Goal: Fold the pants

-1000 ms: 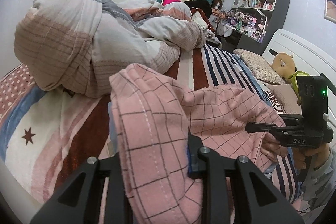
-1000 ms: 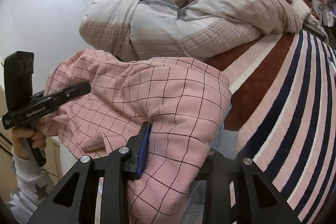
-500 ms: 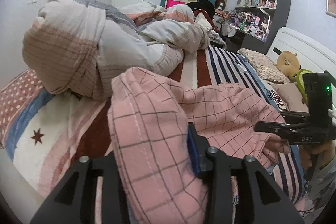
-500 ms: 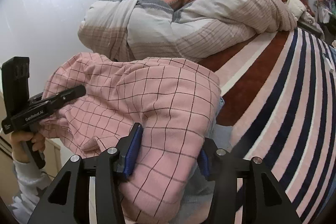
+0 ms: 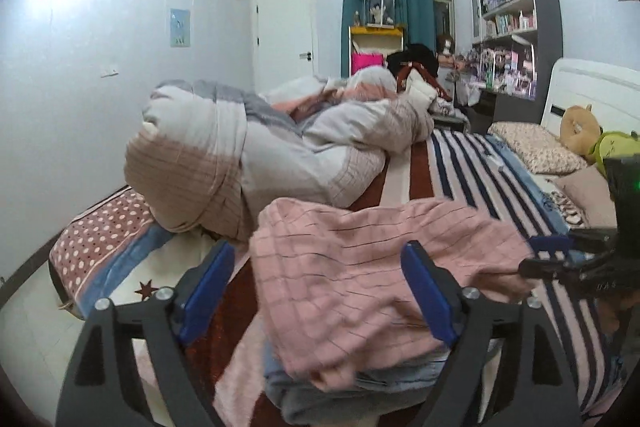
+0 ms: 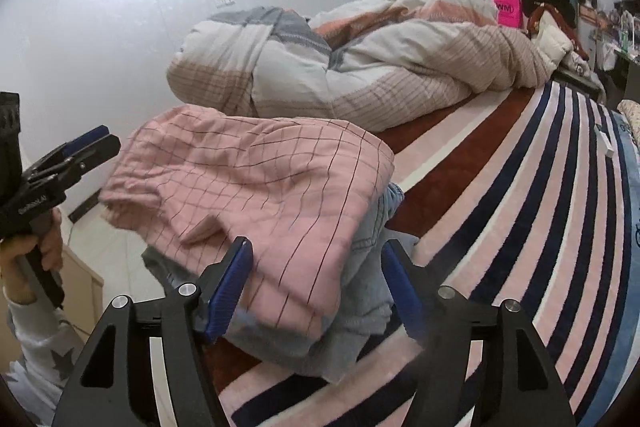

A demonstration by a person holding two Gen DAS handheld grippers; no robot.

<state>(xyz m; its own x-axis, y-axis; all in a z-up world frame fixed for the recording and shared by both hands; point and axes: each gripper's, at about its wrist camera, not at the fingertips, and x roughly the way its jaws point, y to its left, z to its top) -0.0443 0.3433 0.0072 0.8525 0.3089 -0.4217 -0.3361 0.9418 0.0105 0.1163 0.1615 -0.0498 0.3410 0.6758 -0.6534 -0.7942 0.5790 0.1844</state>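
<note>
The folded pink checked pants (image 5: 360,267) lie on top of a stack of folded denim (image 5: 352,391) on the striped bed. They also show in the right wrist view (image 6: 264,179), above the denim (image 6: 360,291). My left gripper (image 5: 320,291) is open, its blue pads either side of the pants' near edge and apart from the cloth. My right gripper (image 6: 316,291) is open too, straddling the stack's corner. The right gripper shows at the right of the left wrist view (image 5: 560,255); the left gripper shows at the left of the right wrist view (image 6: 80,151).
A rolled quilt (image 5: 256,155) lies behind the stack on the striped blanket (image 6: 520,211). Pillows and plush toys (image 5: 576,131) sit by the headboard at right. The bed's foot edge (image 5: 80,239) and the floor are at left. Shelves stand at the back.
Both grippers have opened and let go of the pink pants, which now rest flat on the denim stack. Both have drawn back a little.
</note>
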